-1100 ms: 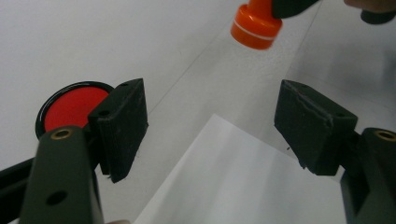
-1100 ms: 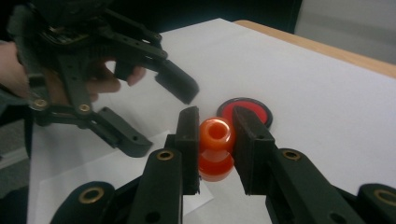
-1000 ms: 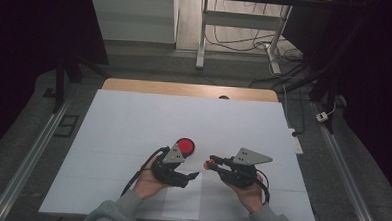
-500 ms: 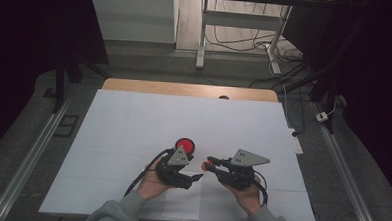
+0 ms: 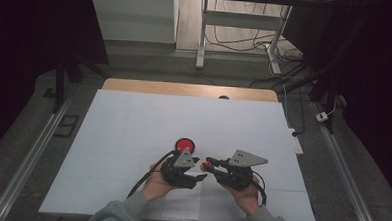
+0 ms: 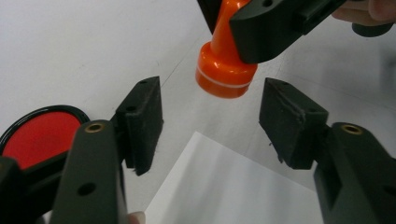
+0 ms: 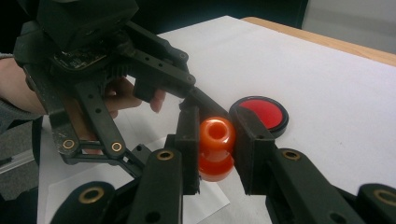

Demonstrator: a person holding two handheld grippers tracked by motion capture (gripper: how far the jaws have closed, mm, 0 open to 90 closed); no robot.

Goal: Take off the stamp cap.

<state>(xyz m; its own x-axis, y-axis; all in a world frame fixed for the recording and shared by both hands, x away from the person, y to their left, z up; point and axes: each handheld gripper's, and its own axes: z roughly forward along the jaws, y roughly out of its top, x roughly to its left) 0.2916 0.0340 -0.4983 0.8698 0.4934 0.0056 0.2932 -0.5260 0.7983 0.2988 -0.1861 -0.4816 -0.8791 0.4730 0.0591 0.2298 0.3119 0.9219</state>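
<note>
Your right gripper pinches an orange stamp by its handle, one black jaw on each side of the rounded knob. In the right gripper view the knob faces the camera and the wider base sits behind it, farther along the jaws. In the left gripper view the same stamp hangs clear of the table, tilted, with its broad base and pale ring turned down toward the sheet.

Your left gripper is spread wide, with nothing between the jaws. The stamp sits just beyond its fingertips, roughly in line with the gap, not touching either pad.

A sheet of paper lies flat on the table under the left gripper, one corner pointing up between the jaws. In the right gripper view the paper lies below the stamp.

A round ink pad, red in a black rim, rests on the white table just beyond the left gripper. In the high view the two grippers face each other near the table's front edge, tips close together, with the stamp a small orange spot at the tip of the right gripper.
</note>
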